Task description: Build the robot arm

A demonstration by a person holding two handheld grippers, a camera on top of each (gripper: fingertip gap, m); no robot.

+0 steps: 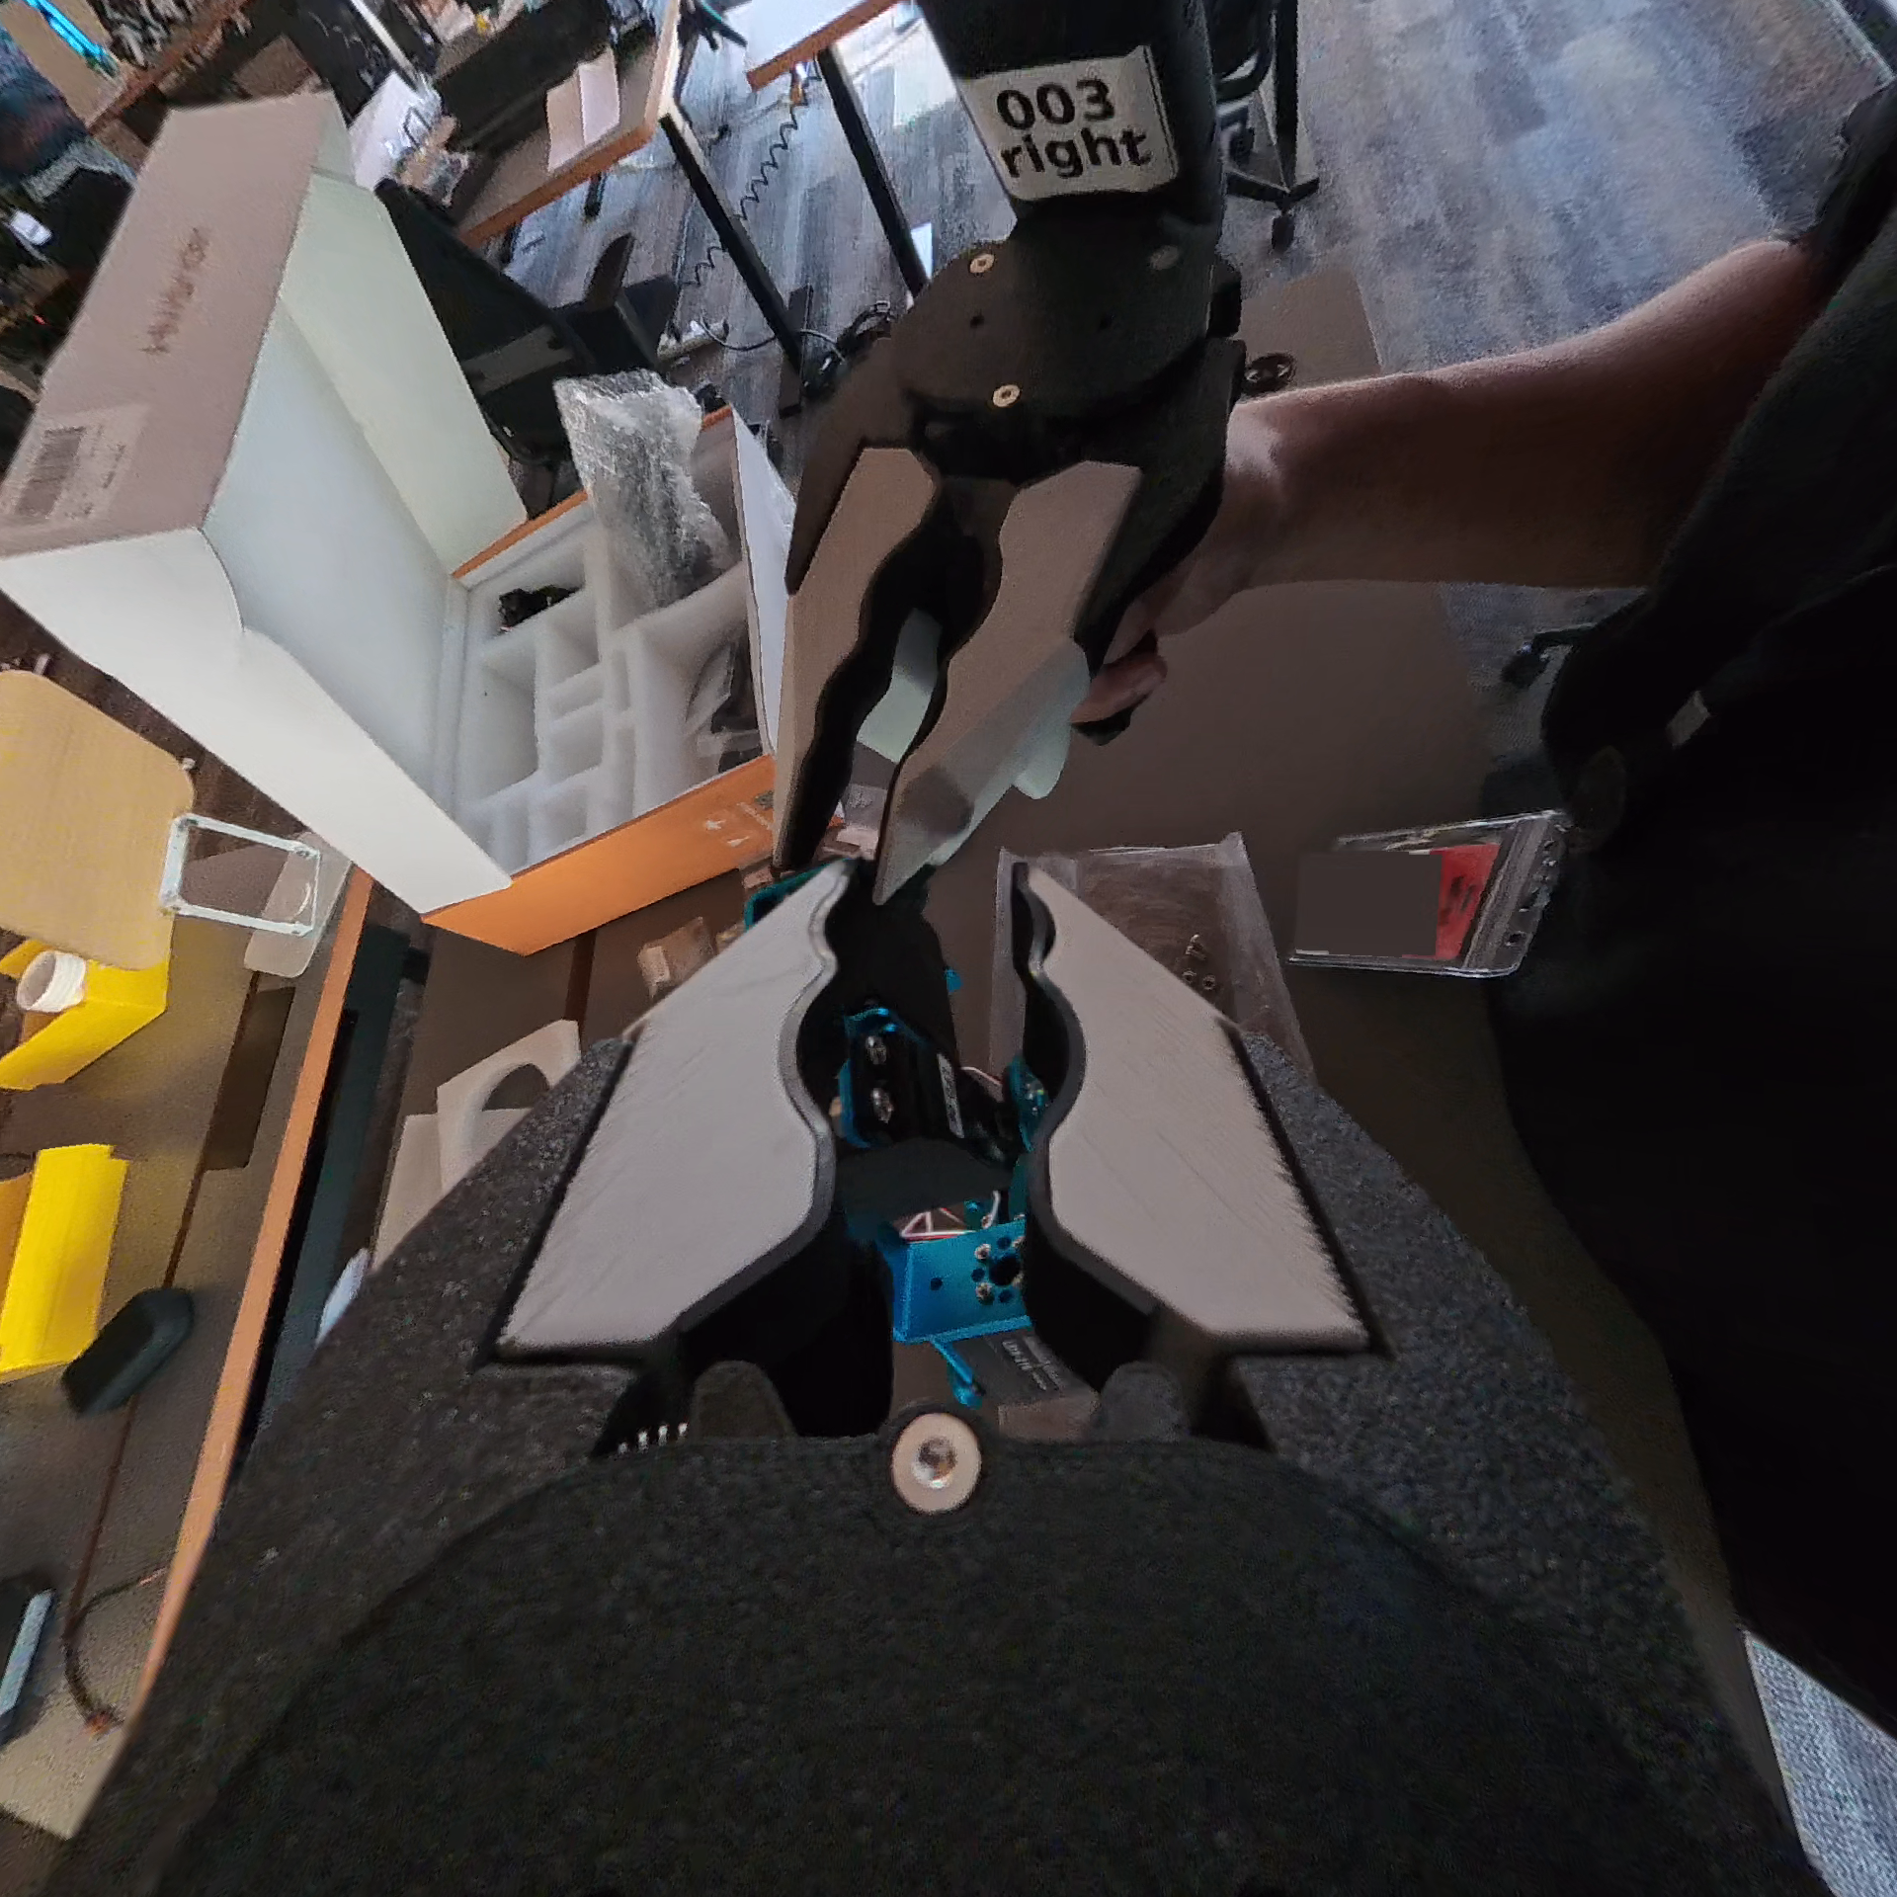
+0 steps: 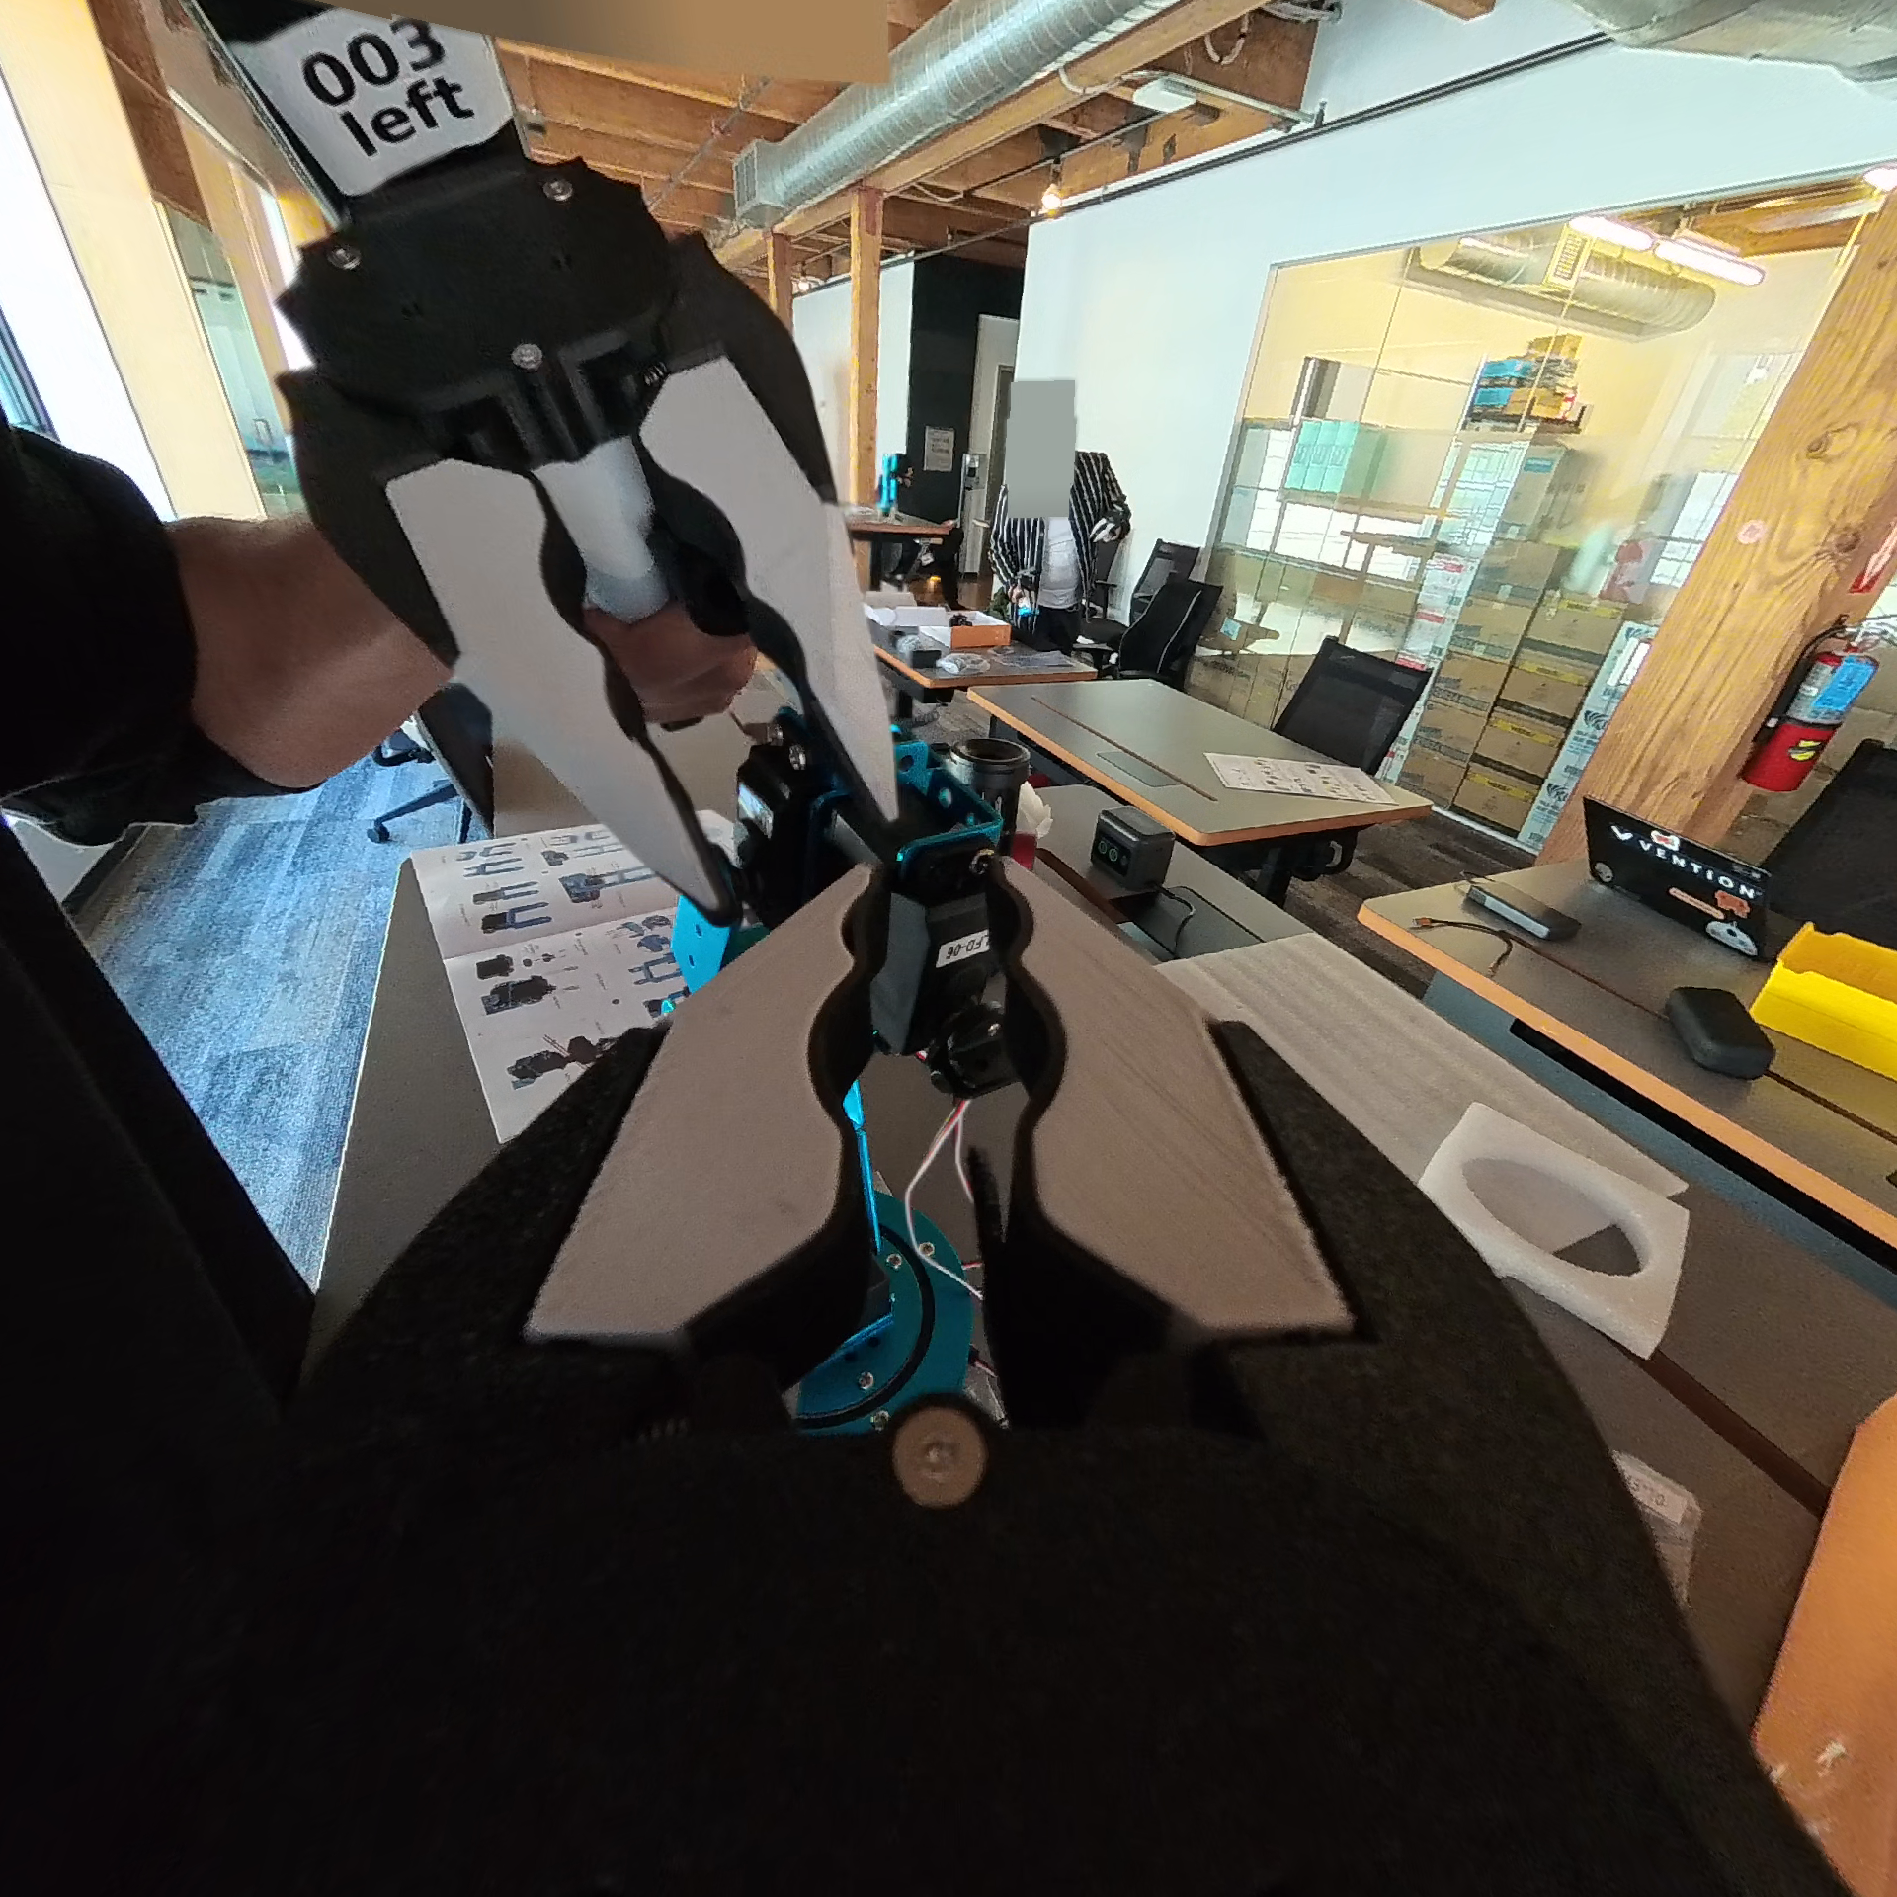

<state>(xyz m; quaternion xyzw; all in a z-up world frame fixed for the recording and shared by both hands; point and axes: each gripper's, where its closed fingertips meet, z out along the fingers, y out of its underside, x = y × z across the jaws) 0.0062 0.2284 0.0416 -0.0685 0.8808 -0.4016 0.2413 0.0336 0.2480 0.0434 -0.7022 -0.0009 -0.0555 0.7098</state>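
Note:
A small blue metal robot arm (image 1: 955, 1273) with black servos stands on a round blue base (image 2: 893, 1324) on the dark table. My left gripper (image 1: 932, 873) straddles its upper part, and both pads touch the blue bracket and servo between them. It also shows in the right wrist view (image 2: 801, 867), reaching in from the upper left. My right gripper (image 2: 936, 873) is closed around a black servo (image 2: 944, 965) at the arm's top. In the left wrist view it (image 1: 852, 867) comes down from above, its tips nearly together just past my left fingertips.
An open white box with a foam insert (image 1: 554, 678) lies to the left, with yellow bins (image 1: 62, 1252) and a black pouch (image 1: 128, 1345). An instruction sheet (image 2: 524, 955), a white foam piece (image 2: 1560, 1222) and a laptop (image 2: 1673, 883) are nearby. A person (image 2: 1047, 554) stands far back.

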